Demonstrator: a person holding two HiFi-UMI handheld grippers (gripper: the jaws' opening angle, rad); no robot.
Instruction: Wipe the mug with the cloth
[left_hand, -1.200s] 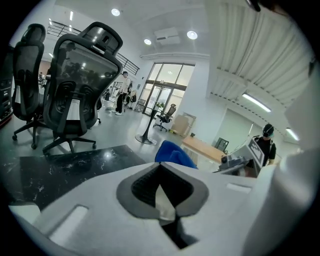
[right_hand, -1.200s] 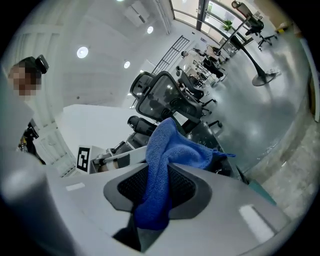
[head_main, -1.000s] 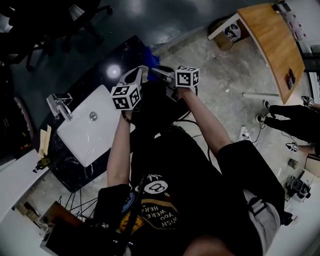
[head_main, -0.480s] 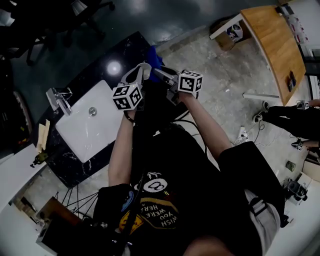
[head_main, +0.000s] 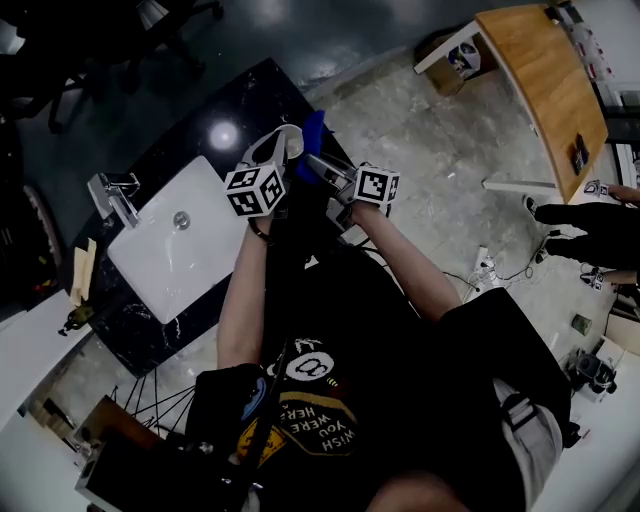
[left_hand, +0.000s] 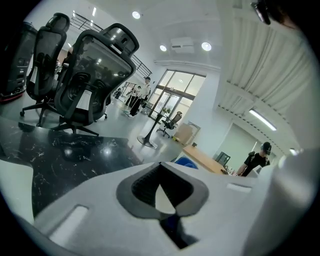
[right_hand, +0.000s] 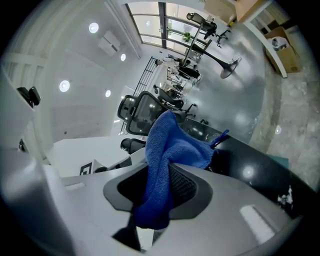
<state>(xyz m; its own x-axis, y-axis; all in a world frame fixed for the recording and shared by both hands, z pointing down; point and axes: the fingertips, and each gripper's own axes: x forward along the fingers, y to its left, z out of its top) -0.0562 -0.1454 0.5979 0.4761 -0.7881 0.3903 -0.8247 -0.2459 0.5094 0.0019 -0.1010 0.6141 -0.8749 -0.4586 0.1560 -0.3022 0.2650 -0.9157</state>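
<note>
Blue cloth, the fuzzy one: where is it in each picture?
Head view: the fuzzy blue cloth is upper middle, at the counter's edge.
Left gripper view: only a small blue patch peeks over the jaws near the centre; probably the cloth.
Right gripper view: centre, pinched between the jaws and flopping upward.
Shared landmark: the glossy black marbled counter.

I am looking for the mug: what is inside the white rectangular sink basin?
Only a round metal drain shows in the white rectangular sink basin; no mug. The left gripper and forearm cover its right edge.
</note>
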